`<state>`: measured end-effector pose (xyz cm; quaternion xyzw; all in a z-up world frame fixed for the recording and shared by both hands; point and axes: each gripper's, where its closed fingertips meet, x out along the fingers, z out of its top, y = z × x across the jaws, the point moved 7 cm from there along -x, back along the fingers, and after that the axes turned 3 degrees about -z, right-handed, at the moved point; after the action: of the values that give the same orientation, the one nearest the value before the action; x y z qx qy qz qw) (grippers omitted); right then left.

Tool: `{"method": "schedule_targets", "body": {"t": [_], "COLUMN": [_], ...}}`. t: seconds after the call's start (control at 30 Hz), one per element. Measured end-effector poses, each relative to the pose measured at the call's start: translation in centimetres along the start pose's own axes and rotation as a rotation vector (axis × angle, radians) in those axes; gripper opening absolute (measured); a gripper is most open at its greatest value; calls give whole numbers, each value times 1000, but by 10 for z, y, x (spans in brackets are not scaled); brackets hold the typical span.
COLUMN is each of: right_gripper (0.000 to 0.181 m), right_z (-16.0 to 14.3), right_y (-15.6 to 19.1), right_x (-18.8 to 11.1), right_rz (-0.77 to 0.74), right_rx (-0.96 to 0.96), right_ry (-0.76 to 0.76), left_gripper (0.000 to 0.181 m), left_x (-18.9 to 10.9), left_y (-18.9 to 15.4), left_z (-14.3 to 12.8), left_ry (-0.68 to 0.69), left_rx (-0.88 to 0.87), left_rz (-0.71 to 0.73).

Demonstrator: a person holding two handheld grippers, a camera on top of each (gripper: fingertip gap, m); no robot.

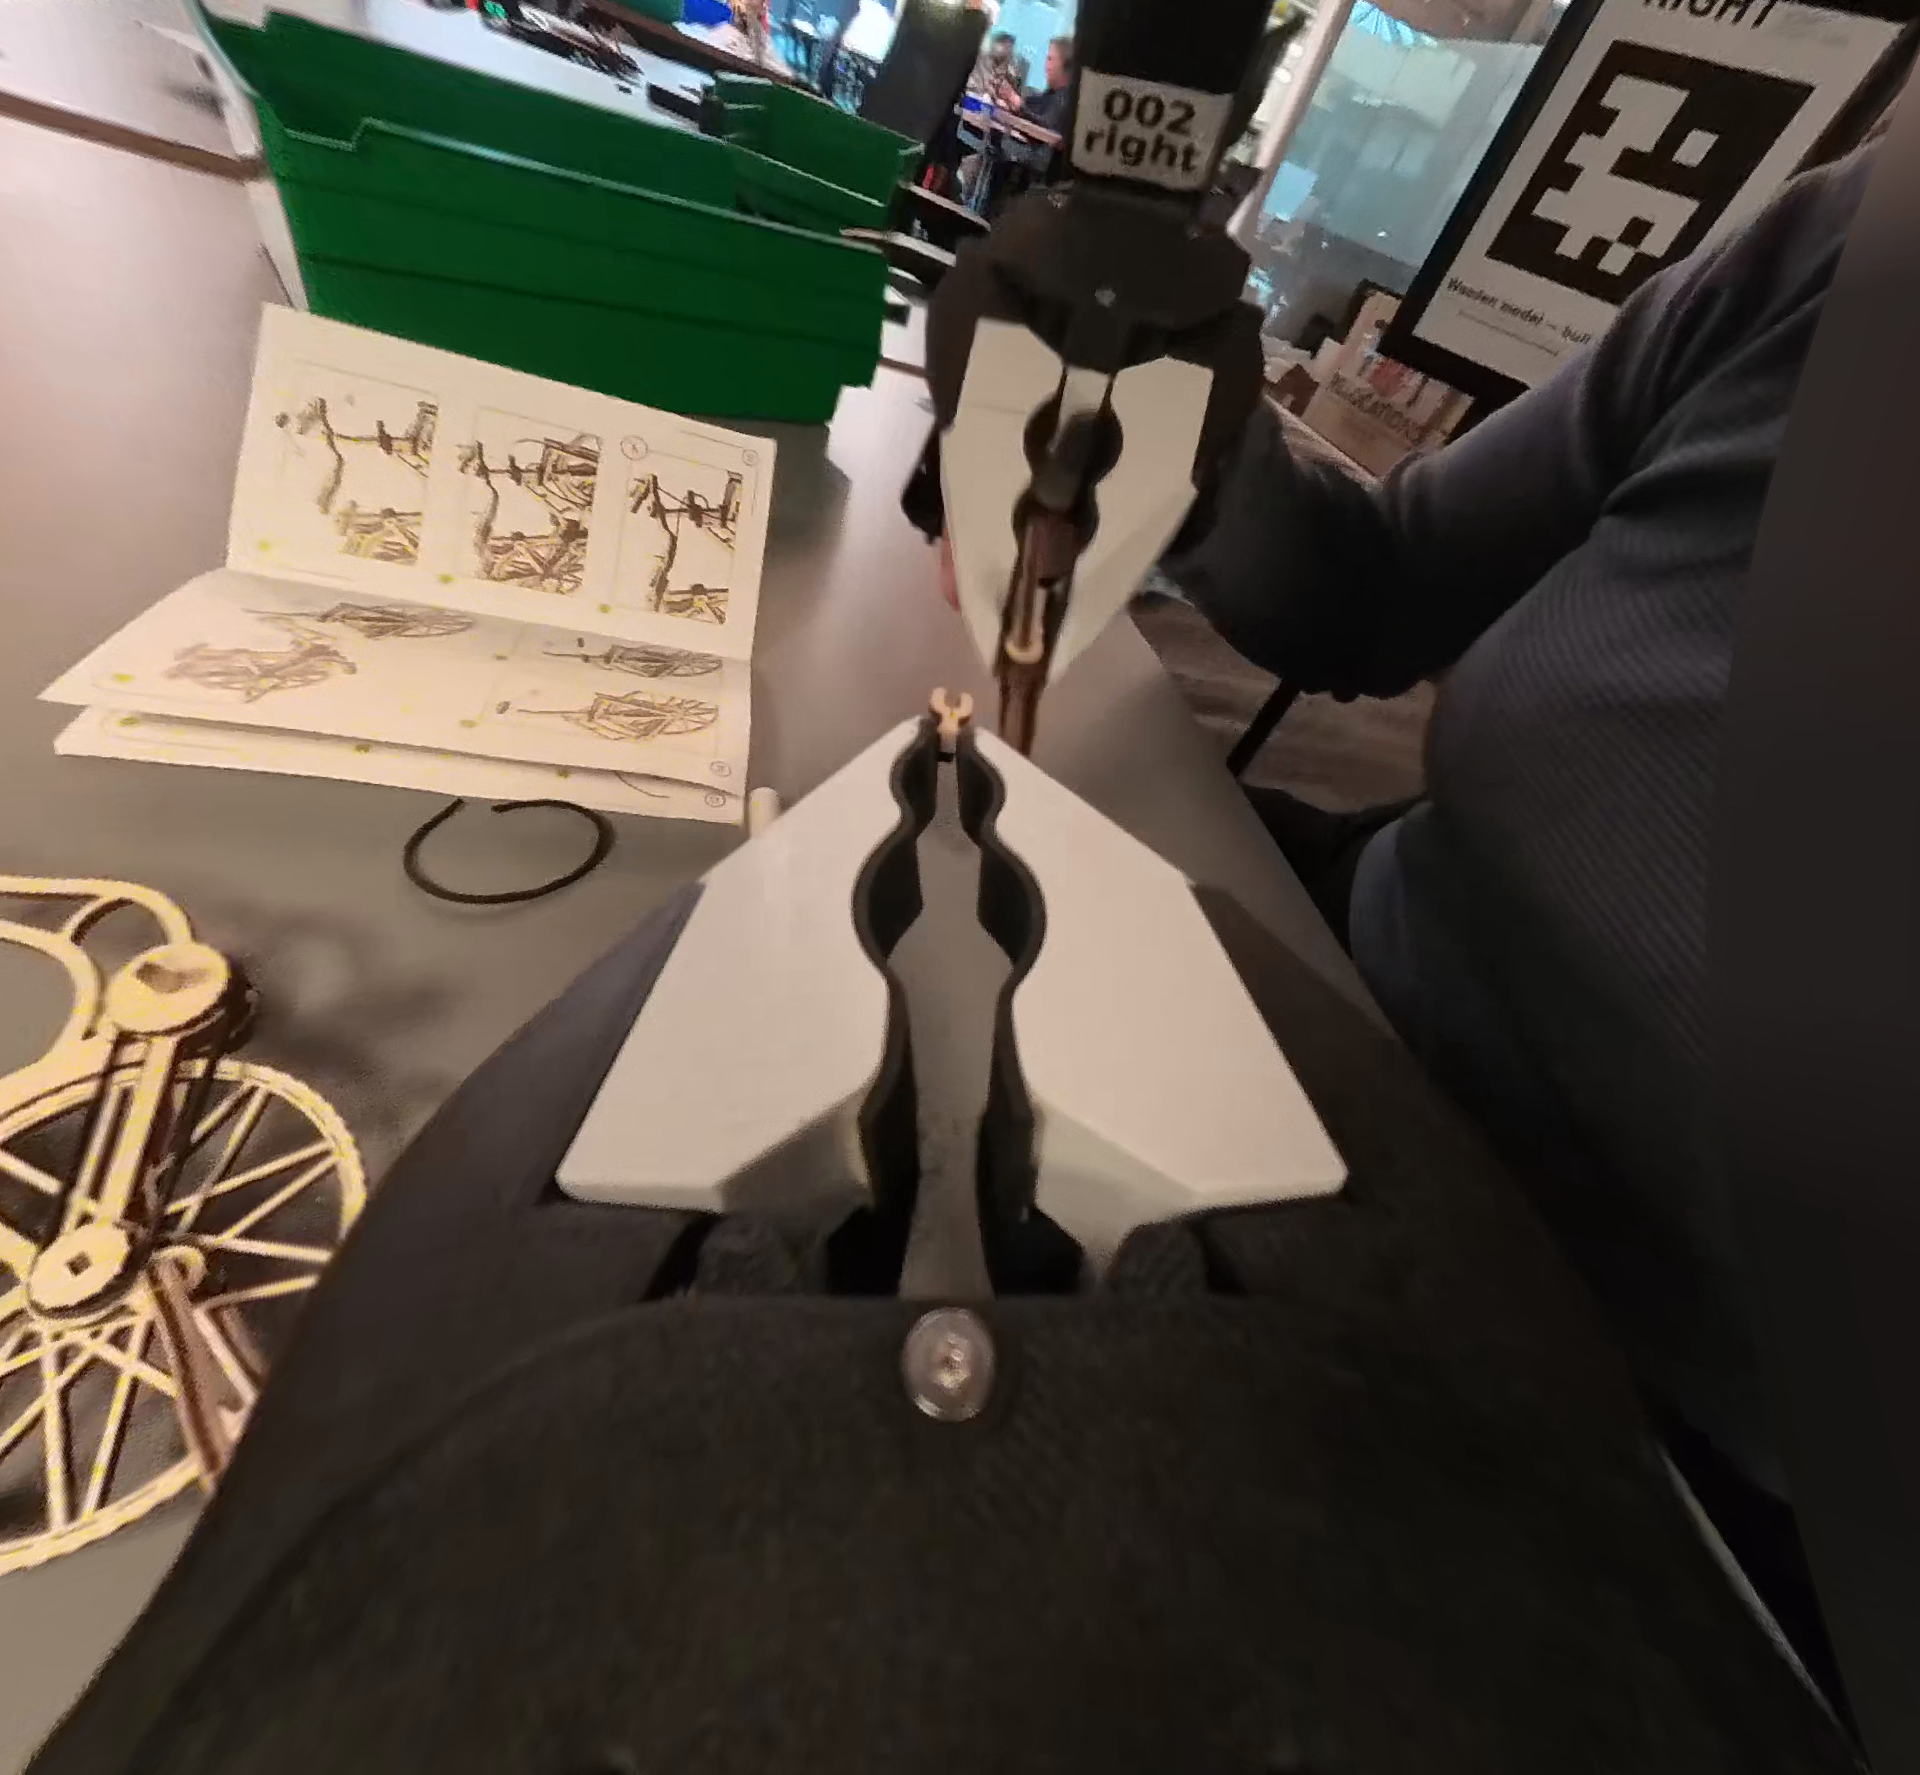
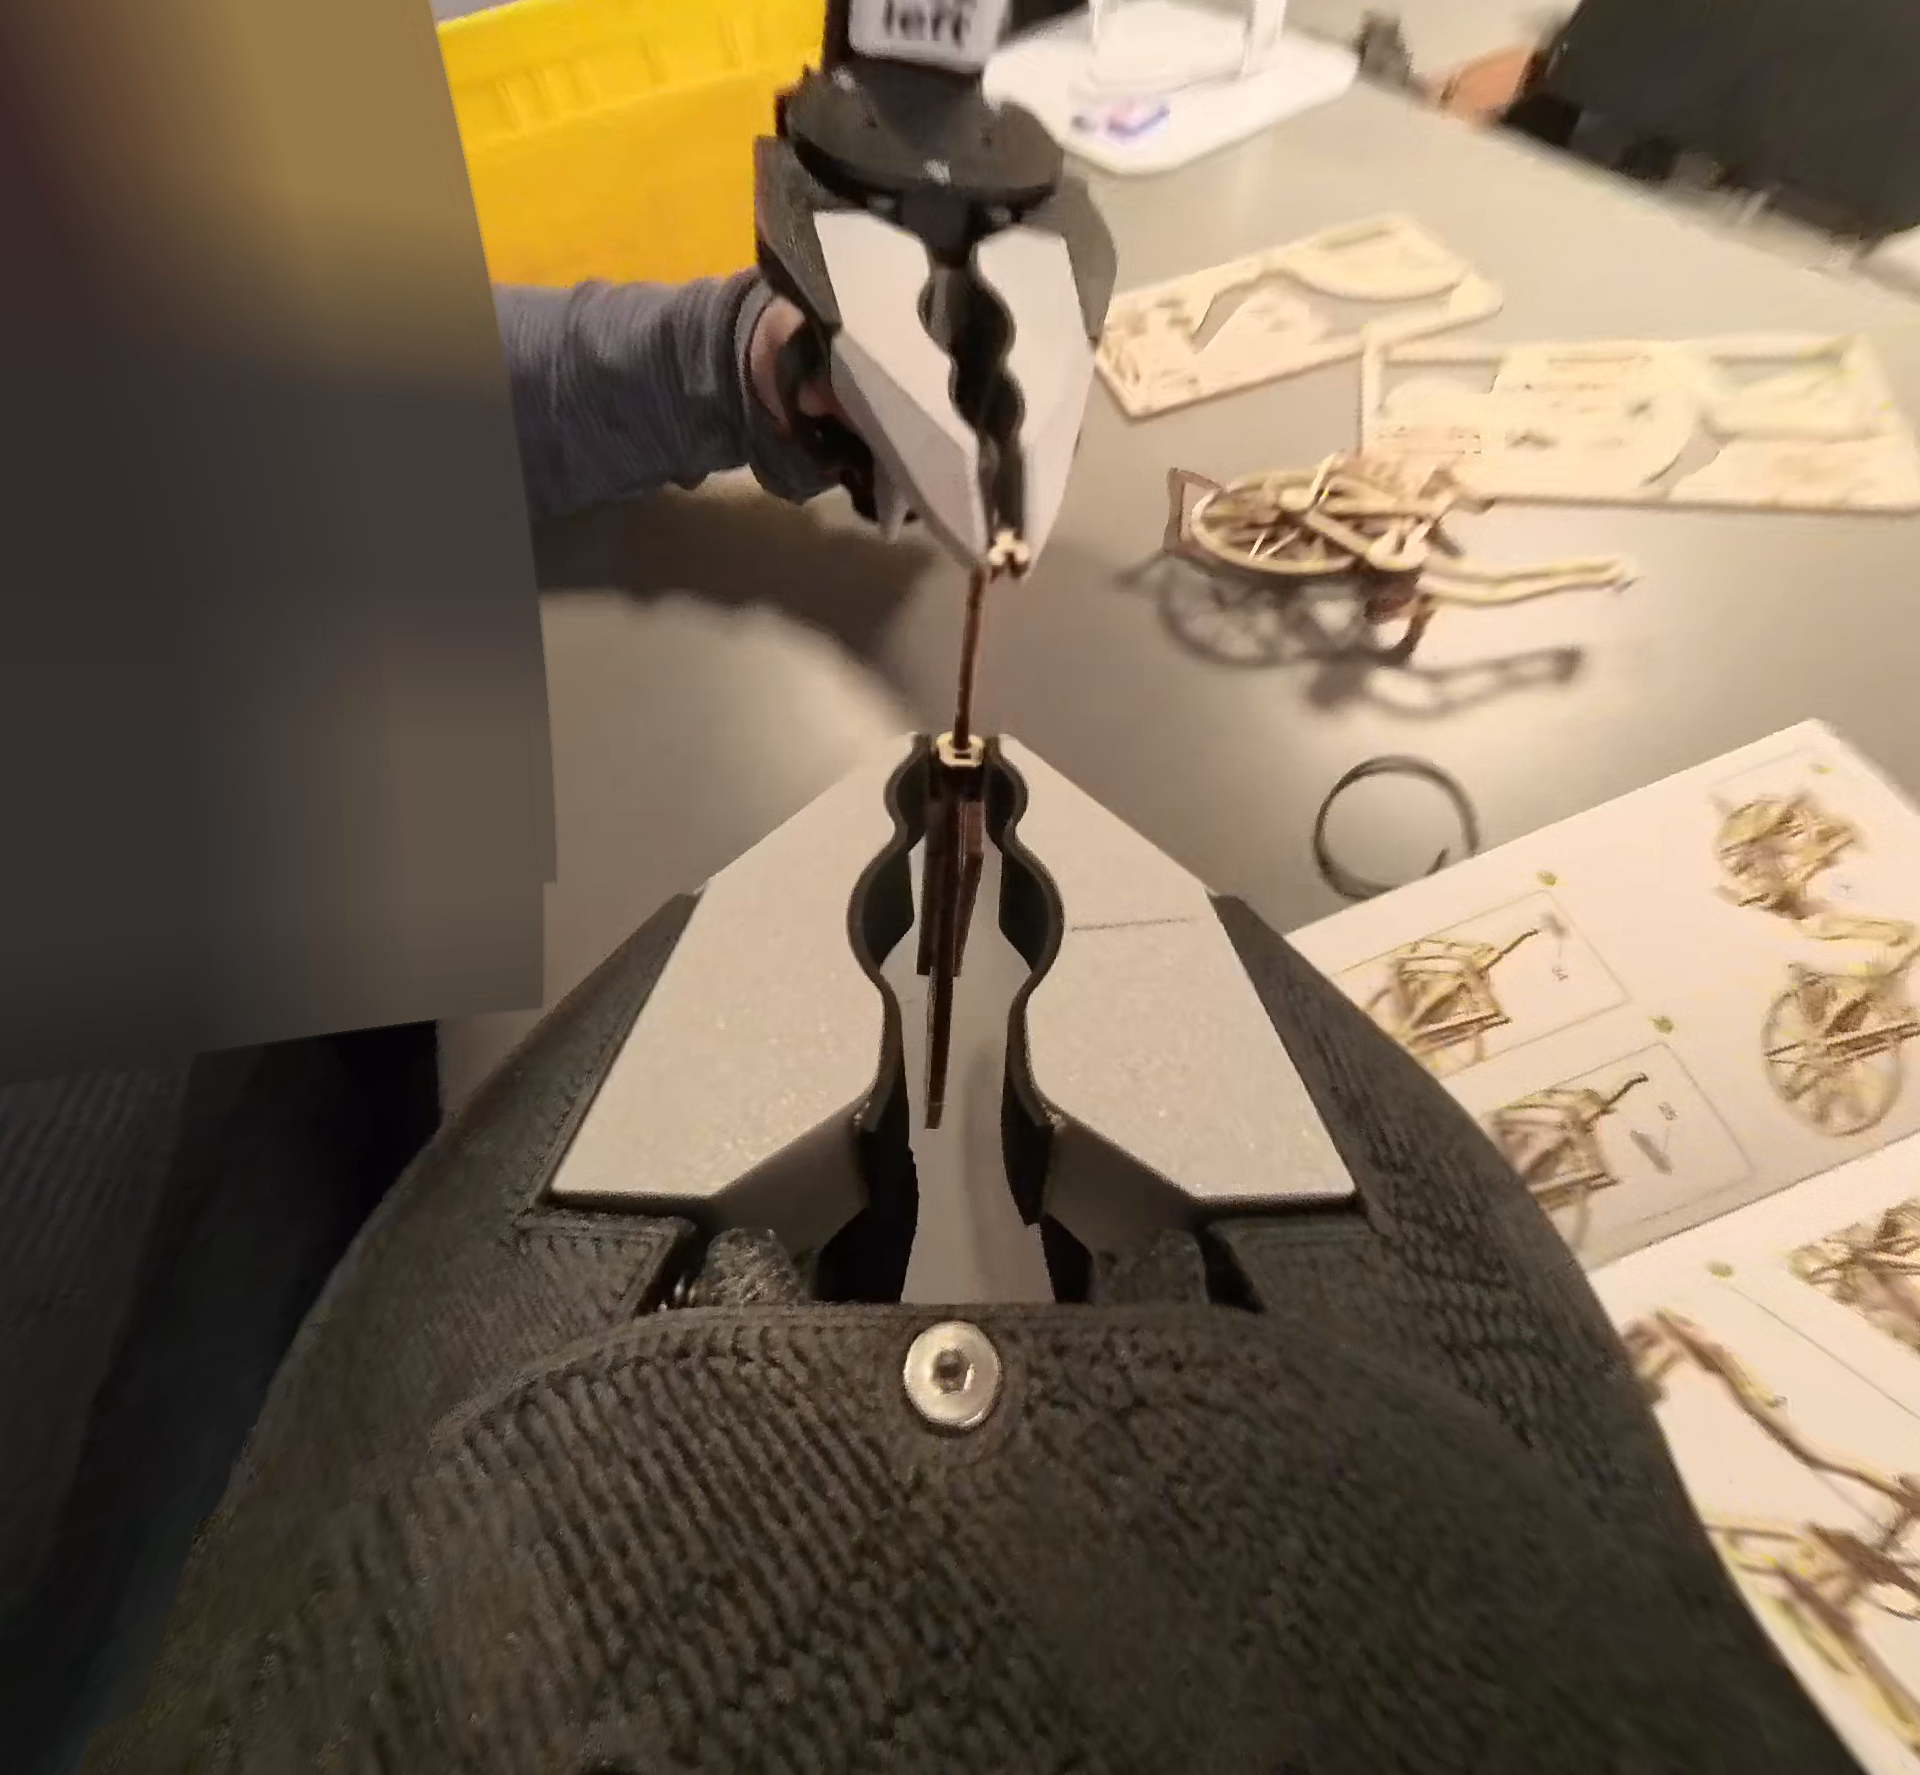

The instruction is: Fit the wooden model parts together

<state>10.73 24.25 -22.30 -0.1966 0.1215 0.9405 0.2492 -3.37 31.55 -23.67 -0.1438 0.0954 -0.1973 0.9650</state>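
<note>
My left gripper (image 1: 949, 733) is shut on a small pale wooden clip piece (image 1: 950, 709) that sticks out past its tips. My right gripper (image 2: 958, 751) is shut on a thin dark-edged wooden strip (image 2: 951, 904) with a pale collar at the tips; the strip's rod (image 2: 972, 645) reaches forward to the clip piece (image 2: 1006, 549) in the left gripper (image 2: 1000, 553) facing it. In the left wrist view the right gripper (image 1: 1023, 660) points down at my tips, the strip (image 1: 1016, 702) just right of the clip. A partly built wooden wheel model (image 1: 125, 1195) lies on the table at the left, also in the right wrist view (image 2: 1320, 530).
An open instruction booklet (image 1: 436, 582) lies on the grey table (image 1: 312, 894), with a black rubber ring (image 1: 507, 847) in front of it. Green trays (image 1: 561, 271) stand behind. Punched wooden sheets (image 2: 1558, 416) and a yellow bin (image 2: 634, 115) are farther off. A person's sleeve (image 1: 1558, 499) is at the right. Only a small space, under 4 cm, lies between the two pairs of fingers.
</note>
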Motion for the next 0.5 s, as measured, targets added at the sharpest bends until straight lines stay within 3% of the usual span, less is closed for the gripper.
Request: {"method": "schedule_targets", "body": {"t": [0.17, 0.23, 0.3, 0.37, 0.43, 0.5], "right_gripper": [8, 8, 26, 57, 59, 57], "right_z": [-5, -16, -22, -19, -10, 13], "right_y": [-3, -14, -14, -11, -15, -17], "right_x": [25, 42, 54, 58, 52, 41], "right_rz": [272, 244, 246, 216, 103, -18], "right_rx": [255, 215, 187, 130, 37, -88], "right_ry": [325, 462, 548, 558, 482, 246], "left_gripper": [3, 3, 2, 3, 3, 3], "left_x": [-9, -9, -10, -12, -15, -16], "left_y": [5, 5, 4, 4, 3, -2], "left_z": [1, 0, 1, 2, 6, 12], "left_ry": [-73, -80, -92, -124, -170, -239], "left_rx": [-13, -7, 14, 23, -7, -59], "left_rz": [-3, -3, 3, 8, -28, -125]}}
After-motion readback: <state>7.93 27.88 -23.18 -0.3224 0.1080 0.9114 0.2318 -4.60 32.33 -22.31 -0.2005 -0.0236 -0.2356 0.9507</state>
